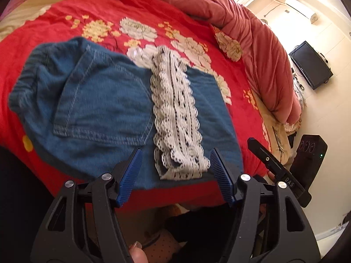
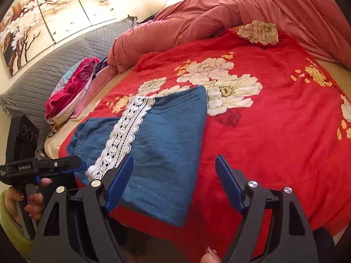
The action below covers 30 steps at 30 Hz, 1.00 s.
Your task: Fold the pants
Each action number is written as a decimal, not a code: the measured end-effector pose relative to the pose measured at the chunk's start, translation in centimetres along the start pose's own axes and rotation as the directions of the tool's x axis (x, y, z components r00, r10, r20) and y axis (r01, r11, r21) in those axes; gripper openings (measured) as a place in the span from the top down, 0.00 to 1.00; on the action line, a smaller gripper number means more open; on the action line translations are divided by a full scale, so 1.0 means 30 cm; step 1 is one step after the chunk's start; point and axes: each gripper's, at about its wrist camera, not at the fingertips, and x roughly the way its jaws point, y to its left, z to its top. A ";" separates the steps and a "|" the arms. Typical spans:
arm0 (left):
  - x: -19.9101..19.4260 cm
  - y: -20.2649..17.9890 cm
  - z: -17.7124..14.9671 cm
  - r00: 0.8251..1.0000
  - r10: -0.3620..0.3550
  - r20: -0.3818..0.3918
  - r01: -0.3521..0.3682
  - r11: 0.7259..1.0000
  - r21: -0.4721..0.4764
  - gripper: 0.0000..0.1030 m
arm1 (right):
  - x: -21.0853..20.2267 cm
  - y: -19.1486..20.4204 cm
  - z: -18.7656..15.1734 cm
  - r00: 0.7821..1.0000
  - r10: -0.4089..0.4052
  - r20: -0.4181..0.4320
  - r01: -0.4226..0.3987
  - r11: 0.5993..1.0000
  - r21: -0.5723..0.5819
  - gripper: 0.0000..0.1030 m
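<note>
Both grippers — left (image 1: 174, 175), right (image 2: 174, 183) — hover with jaws released, grasping nothing, over the bed's near edge. The pants (image 1: 105, 109) lie there, already folded — a careless nudge could undo the fold or slide them off.

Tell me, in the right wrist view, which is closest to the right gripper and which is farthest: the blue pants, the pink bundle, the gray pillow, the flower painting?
1. Pants: just ahead of the right gripper, left finger over them.
2. Pink bundle: farther back, left.
3. Gray pillow: behind the bundle, left.
4. Painting: on the wall, top left.
</note>
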 end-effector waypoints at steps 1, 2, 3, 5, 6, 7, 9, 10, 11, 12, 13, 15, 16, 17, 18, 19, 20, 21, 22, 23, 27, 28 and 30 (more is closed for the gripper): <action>0.007 0.000 -0.007 1.000 -0.003 -0.009 0.003 1.000 -0.005 0.45 | 0.000 0.000 -0.008 1.000 0.006 -0.007 -0.006 1.000 0.005 0.27; 0.016 0.001 -0.013 1.000 -0.002 -0.018 0.002 1.000 -0.009 0.45 | 0.000 0.000 -0.014 1.000 0.008 -0.014 -0.008 1.000 0.008 0.27; 0.023 0.003 -0.021 1.000 -0.001 -0.025 0.001 1.000 -0.017 0.45 | 0.000 0.000 -0.020 1.000 0.013 -0.019 -0.013 1.000 0.012 0.27; 0.039 0.005 -0.032 0.999 -0.003 -0.039 0.002 1.000 -0.028 0.46 | 0.002 -0.007 -0.032 0.999 0.022 -0.034 -0.021 0.999 0.028 0.27; 0.046 0.004 -0.035 0.999 -0.003 -0.044 0.002 1.000 -0.031 0.46 | 0.003 -0.008 -0.035 0.999 0.020 -0.038 -0.019 0.999 0.031 0.27; 0.055 0.003 -0.035 0.999 -0.002 -0.046 0.001 0.999 -0.037 0.46 | 0.006 -0.010 -0.040 0.999 0.021 -0.044 -0.020 0.999 0.036 0.27; 0.076 0.003 -0.036 0.999 0.004 -0.050 -0.007 0.999 -0.049 0.46 | 0.014 -0.012 -0.051 0.998 0.033 -0.061 -0.030 0.998 0.046 0.27; 0.091 0.007 -0.036 0.998 0.007 -0.054 -0.010 0.998 -0.067 0.46 | 0.019 -0.012 -0.055 0.997 0.035 -0.068 -0.031 0.998 0.048 0.27; 0.107 0.013 -0.036 0.998 0.006 -0.058 -0.011 0.996 -0.090 0.46 | 0.024 -0.014 -0.056 0.997 0.034 -0.073 -0.030 0.998 0.050 0.27; 0.121 0.022 -0.035 0.998 0.003 -0.062 -0.010 0.994 -0.112 0.46 | 0.029 -0.017 -0.060 0.996 0.035 -0.078 -0.030 0.998 0.055 0.27; 0.127 0.026 -0.035 0.998 0.003 -0.062 -0.011 0.992 -0.124 0.46 | 0.037 -0.020 -0.065 0.996 0.037 -0.085 -0.032 0.998 0.062 0.29; 0.139 0.026 -0.038 0.999 0.008 -0.051 -0.015 0.992 -0.128 0.46 | 0.042 -0.024 -0.067 0.996 0.041 -0.085 -0.034 0.997 0.072 0.34; 0.142 0.026 -0.036 0.999 0.011 -0.048 -0.018 0.991 -0.132 0.46 | 0.045 -0.027 -0.069 0.995 0.046 -0.088 -0.039 0.996 0.075 0.42; 0.148 0.025 -0.034 0.999 0.016 -0.045 -0.022 0.990 -0.138 0.49 | 0.048 -0.027 -0.070 0.995 0.049 -0.091 -0.042 0.996 0.077 0.54; 0.154 0.024 -0.033 0.999 0.029 -0.043 -0.035 0.989 -0.141 0.58 | 0.052 -0.025 -0.073 0.993 0.066 -0.097 -0.059 0.996 0.074 0.60; 0.156 0.023 -0.034 0.998 0.038 -0.043 -0.044 0.989 -0.140 0.69 | 0.054 -0.020 -0.076 0.991 0.084 -0.100 -0.077 0.995 0.068 0.68; 0.153 0.022 -0.036 0.999 0.028 -0.040 -0.034 0.990 -0.140 0.72 | 0.053 -0.015 -0.076 0.991 0.088 -0.097 -0.082 0.995 0.061 0.75; 0.147 0.022 -0.034 0.999 0.026 -0.039 -0.031 0.990 -0.137 0.77 | 0.050 -0.008 -0.078 0.992 0.089 -0.091 -0.085 0.995 0.050 0.77; 0.139 0.020 -0.036 0.999 0.023 -0.038 -0.028 0.991 -0.128 0.81 | 0.043 -0.003 -0.078 0.993 0.088 -0.084 -0.085 0.996 0.039 0.83; 0.131 0.017 -0.039 0.999 0.023 -0.038 -0.027 0.993 -0.116 0.83 | 0.035 -0.002 -0.077 0.993 0.085 -0.077 -0.082 0.996 0.038 0.84; 0.097 -0.018 -0.068 0.997 0.076 -0.034 -0.076 0.997 -0.019 0.83 | 0.015 0.004 -0.084 0.995 0.043 -0.088 -0.043 0.999 0.009 0.84; 0.101 -0.021 -0.074 0.995 0.089 -0.034 -0.089 0.996 -0.004 0.83 | 0.023 0.008 -0.092 0.994 0.018 -0.105 -0.019 1.000 -0.006 0.84; 0.122 -0.025 -0.088 0.991 0.129 -0.034 -0.127 0.991 0.038 0.81 | 0.041 0.012 -0.113 0.991 -0.029 -0.129 0.025 0.999 -0.030 0.84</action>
